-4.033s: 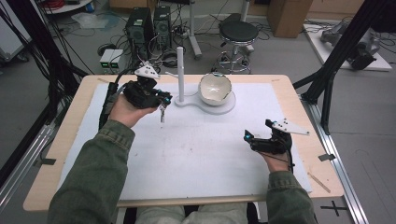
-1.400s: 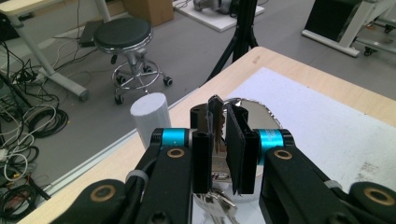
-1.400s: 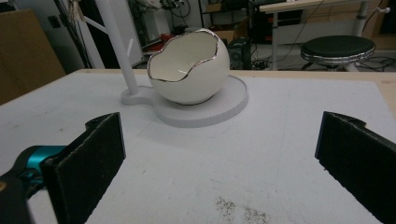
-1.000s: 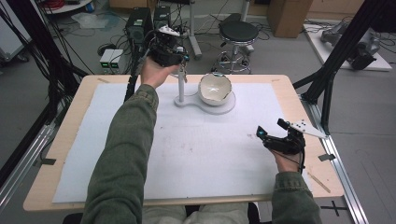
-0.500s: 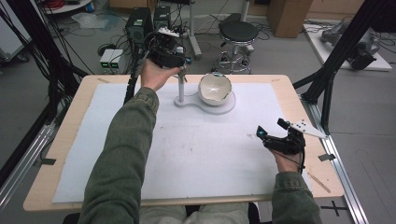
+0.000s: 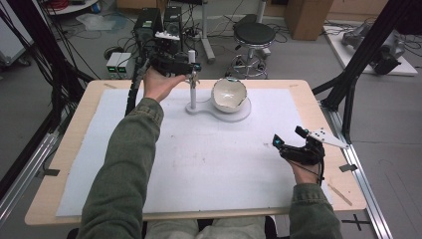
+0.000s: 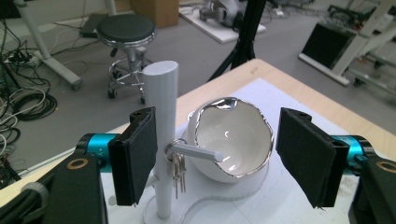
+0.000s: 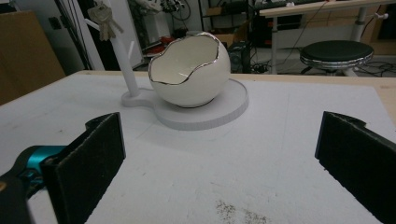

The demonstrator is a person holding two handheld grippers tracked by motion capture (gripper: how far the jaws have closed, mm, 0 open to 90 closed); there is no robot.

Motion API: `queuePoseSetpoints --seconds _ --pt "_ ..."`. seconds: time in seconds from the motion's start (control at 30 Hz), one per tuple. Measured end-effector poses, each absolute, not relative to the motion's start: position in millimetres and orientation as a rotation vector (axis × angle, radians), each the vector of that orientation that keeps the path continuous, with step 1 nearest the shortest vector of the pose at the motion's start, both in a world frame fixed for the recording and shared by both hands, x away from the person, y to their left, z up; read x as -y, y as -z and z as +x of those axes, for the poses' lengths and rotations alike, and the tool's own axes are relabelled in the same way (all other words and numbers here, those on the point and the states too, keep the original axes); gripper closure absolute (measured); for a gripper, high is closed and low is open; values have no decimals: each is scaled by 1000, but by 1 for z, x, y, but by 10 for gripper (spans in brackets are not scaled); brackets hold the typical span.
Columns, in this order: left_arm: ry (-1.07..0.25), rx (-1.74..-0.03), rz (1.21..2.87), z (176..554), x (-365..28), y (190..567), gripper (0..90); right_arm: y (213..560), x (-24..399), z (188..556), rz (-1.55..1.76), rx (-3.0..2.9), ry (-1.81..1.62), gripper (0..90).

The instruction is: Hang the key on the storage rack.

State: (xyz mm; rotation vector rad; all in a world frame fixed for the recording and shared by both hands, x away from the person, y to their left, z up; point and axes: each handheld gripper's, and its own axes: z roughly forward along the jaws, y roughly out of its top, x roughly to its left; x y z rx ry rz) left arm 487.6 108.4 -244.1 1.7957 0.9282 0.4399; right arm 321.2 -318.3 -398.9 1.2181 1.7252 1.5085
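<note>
White mat [image 6: 199,164] — keys [image 7: 178,171] hang, claw [image 7: 224,158] parted.

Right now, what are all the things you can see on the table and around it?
Keys: one bunch, silver, hanging on the stand's peg.
Stand: one, white, far side of the table.
Egg-shaped bowl: one, white with silver rim, on the stand's round base.
Table: one, wooden, under a white mat.
Stool: one, black, on the floor beyond.
Left gripper: one, black fingers just opening, either side of the keys.
Right gripper: one, open, resting near right.
</note>
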Motion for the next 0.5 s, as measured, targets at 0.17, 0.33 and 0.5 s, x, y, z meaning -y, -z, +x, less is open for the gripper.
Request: queuePoseSetpoints --seconds 0.17,0.33,0.5 --pt "-451 -944 1793 485 -112 248 161 399 318 321 1221 -1727 -1509 6" --pt "-463 -940 1790 481 -118 248 47 399 319 321 1223 -1723 -1508 6" --pt "-466 -954 1802 472 -121 249 16 399 318 322 1220 -1732 -1503 6"
